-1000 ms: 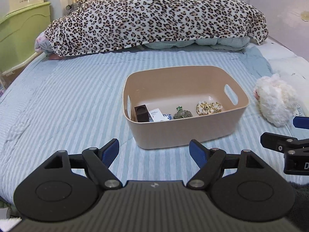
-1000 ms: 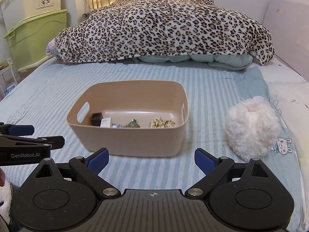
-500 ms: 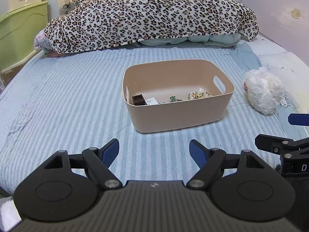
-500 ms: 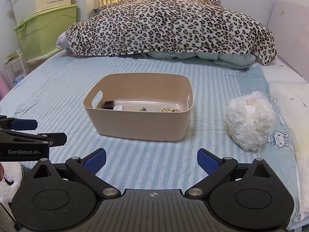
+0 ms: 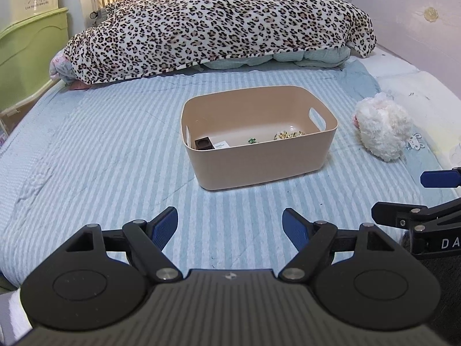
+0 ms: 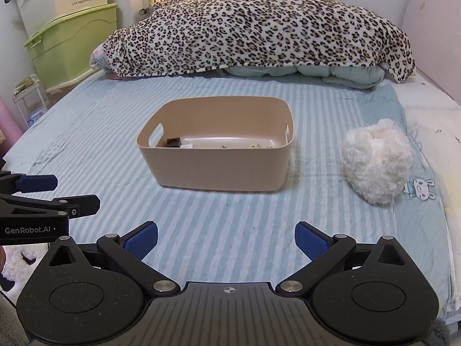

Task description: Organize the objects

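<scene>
A beige plastic bin (image 5: 259,161) (image 6: 219,170) stands on the striped blue bed. Inside it lie a dark brown block (image 5: 203,144) (image 6: 172,142), a white card (image 5: 221,145), a small green item (image 5: 252,140) and a speckled item (image 5: 288,135). A white fluffy plush toy (image 5: 380,127) (image 6: 376,161) lies on the bed to the right of the bin. My left gripper (image 5: 230,226) is open and empty, well in front of the bin. My right gripper (image 6: 226,240) is open and empty, also in front of it.
A leopard-print blanket (image 5: 219,23) (image 6: 259,26) is heaped over bedding at the far end. Green and cream storage boxes (image 6: 69,34) stand at the left wall. A headboard panel (image 5: 409,20) runs along the right. Each gripper shows at the edge of the other's view.
Both grippers have pulled back from the bin, which now looks smaller and farther away. Both stay open and empty. The bin and the plush toy have not moved.
</scene>
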A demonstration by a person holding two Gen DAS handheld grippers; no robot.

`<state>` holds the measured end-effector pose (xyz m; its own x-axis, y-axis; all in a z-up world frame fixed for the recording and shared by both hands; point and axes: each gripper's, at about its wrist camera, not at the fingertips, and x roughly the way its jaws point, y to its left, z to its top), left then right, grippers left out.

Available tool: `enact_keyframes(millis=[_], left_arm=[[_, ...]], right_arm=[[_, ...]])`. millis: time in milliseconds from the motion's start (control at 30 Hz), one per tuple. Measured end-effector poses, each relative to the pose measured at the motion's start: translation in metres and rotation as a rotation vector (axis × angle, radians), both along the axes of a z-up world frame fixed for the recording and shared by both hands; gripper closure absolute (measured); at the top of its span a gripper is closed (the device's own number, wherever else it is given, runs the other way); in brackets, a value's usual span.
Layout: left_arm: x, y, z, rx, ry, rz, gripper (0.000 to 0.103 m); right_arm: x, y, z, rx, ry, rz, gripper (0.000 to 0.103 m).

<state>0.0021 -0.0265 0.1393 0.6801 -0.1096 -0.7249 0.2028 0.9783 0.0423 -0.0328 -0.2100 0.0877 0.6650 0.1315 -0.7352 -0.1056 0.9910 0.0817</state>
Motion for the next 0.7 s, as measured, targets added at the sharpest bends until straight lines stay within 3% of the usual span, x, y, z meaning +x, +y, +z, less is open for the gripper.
enact_keyframes(millis=[700], left_arm=[[-0.007,-0.004,-0.008,0.015,0.000,-0.012,0.023]], right_arm=[[-0.005,-0.012,-0.007,0.016,0.020,-0.026,0.000]])
